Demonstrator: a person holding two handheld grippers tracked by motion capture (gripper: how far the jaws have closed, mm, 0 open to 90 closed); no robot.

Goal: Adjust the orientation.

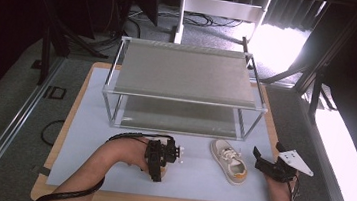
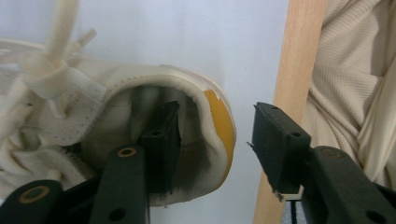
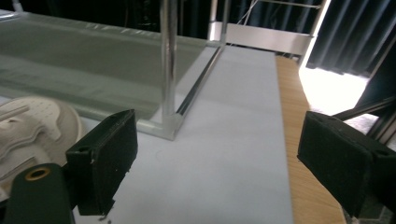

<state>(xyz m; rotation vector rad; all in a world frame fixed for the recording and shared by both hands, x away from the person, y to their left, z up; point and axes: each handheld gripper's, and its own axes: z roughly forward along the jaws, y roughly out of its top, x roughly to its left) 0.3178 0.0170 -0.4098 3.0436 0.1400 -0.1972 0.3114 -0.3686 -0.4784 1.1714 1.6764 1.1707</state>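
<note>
Shoe [image 2: 140, 79], cream with a yellow heel tab [image 2: 223, 126], lies right at the left gripper [image 2: 217, 112]. One finger [image 2: 161, 140] is sunk inside the heel opening and the other finger [image 2: 280, 144] stands outside, just clear of the tab. The jaws are partly spread and do not pinch the heel wall that stands between them. Whether the inner finger presses the lining is hard to judge. The toe is cut off at the frame's edge, and the laces blur close to the lens. Beyond the outer finger run the wooden table edge [image 2: 299, 56] and a fold of the person's beige shirt [image 2: 355, 70].

From above, the left gripper [image 1: 155, 171] points back toward the person. The hand and the gripper's body cover that shoe, so it cannot be made out there.

A second shoe [image 1: 229, 161] lies on the white mat [image 1: 91, 141] between the two grippers. The right gripper [image 1: 265, 160] sits just beside its heel end. In its own view the right gripper [image 3: 222, 121] has its fingers spread wide with nothing between them. The second shoe's toe [image 3: 32, 116] lies outside the left finger, partly cut off. The rack [image 3: 168, 60] stands ahead.
</note>
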